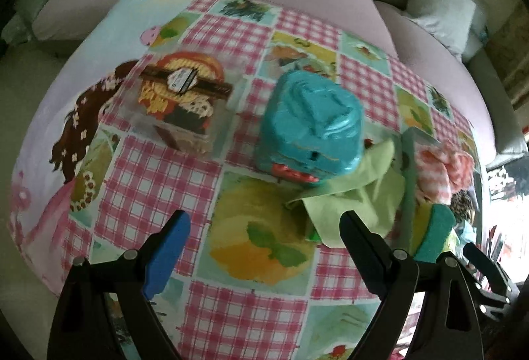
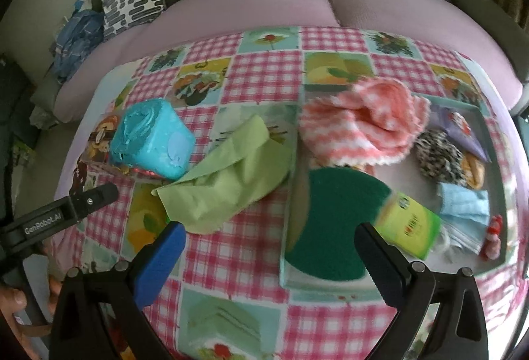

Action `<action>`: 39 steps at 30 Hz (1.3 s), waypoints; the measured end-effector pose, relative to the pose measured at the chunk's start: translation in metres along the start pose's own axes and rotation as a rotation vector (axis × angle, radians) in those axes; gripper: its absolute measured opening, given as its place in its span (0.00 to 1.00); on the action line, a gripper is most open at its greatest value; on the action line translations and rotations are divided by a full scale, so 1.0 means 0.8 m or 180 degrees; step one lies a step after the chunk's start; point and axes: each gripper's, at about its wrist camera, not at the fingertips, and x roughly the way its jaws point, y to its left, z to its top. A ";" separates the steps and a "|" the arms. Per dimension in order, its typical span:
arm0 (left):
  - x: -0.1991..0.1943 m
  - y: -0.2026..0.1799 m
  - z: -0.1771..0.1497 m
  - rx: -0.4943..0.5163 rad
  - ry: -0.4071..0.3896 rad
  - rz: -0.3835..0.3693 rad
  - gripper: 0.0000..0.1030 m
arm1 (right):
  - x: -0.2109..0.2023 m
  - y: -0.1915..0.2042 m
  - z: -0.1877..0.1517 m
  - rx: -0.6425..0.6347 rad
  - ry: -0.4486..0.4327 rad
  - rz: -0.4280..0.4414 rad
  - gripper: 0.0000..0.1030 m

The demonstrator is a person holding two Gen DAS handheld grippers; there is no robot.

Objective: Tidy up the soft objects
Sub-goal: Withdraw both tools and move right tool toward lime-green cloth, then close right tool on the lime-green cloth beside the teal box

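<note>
Checked cloth covers the desk (image 2: 251, 267); a green cloth (image 2: 228, 181) is draped beside the tray (image 2: 286, 227). Both hand-held grippers, left (image 1: 264, 229) and right (image 2: 269, 242), are held released, empty.

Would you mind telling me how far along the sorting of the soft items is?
Done: the pink cloth, green scouring pad, leopard-print item and blue face masks already lie in the tray. In hand: nothing; the left gripper and right gripper hover with jaws open. Left: the green cloth and teal pack on the tablecloth.
</note>
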 end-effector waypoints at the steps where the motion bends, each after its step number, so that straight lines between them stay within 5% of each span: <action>1: 0.006 0.005 0.001 -0.0052 0.0018 -0.0001 0.89 | 0.004 0.004 0.001 -0.0001 -0.0018 0.0026 1.00; 20: 0.056 0.036 0.015 -0.0336 -0.0036 -0.0008 0.89 | 0.088 0.037 0.030 -0.0044 -0.0050 0.0125 0.98; 39: 0.071 0.032 0.008 -0.0256 0.0024 0.0206 0.89 | 0.122 0.047 0.030 -0.0209 0.0018 0.0045 0.80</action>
